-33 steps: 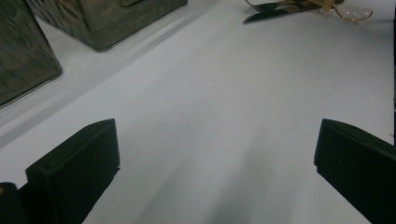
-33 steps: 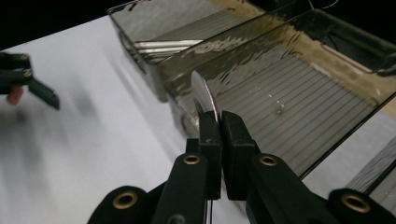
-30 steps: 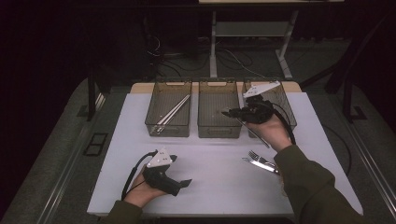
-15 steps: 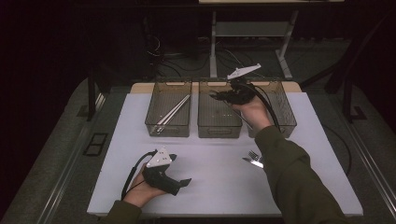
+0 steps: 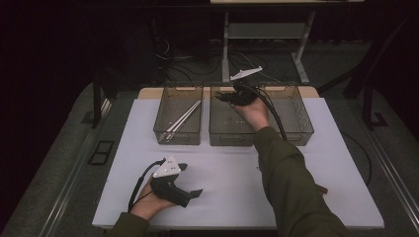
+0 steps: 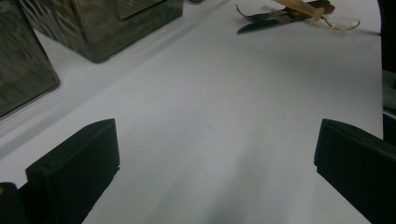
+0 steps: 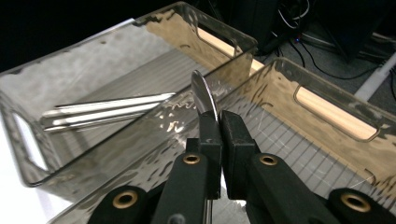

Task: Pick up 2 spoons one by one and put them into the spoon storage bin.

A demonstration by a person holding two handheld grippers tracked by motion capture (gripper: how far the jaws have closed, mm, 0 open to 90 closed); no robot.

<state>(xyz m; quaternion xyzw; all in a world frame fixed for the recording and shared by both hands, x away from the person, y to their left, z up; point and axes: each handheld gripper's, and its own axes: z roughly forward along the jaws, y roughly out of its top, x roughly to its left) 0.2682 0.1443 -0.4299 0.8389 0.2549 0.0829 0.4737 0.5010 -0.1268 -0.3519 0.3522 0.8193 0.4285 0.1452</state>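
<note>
The right hand-held gripper (image 7: 219, 122) is clamped on a thin metal utensil (image 7: 203, 95), whose rounded blade-like end sticks up past the jaw tips, its long axis in line with the jaws and pointing away toward the far rims of the bins. In the high view this hand-held gripper (image 5: 228, 96) hangs over the back of the middle bin (image 5: 220, 134), beside the left bin (image 5: 168, 132) holding metal sticks (image 5: 183, 118). The left hand-held gripper (image 5: 191, 181) rests on the white bench (image 5: 232, 173) with its jaws wide apart and nothing between them.
</note>
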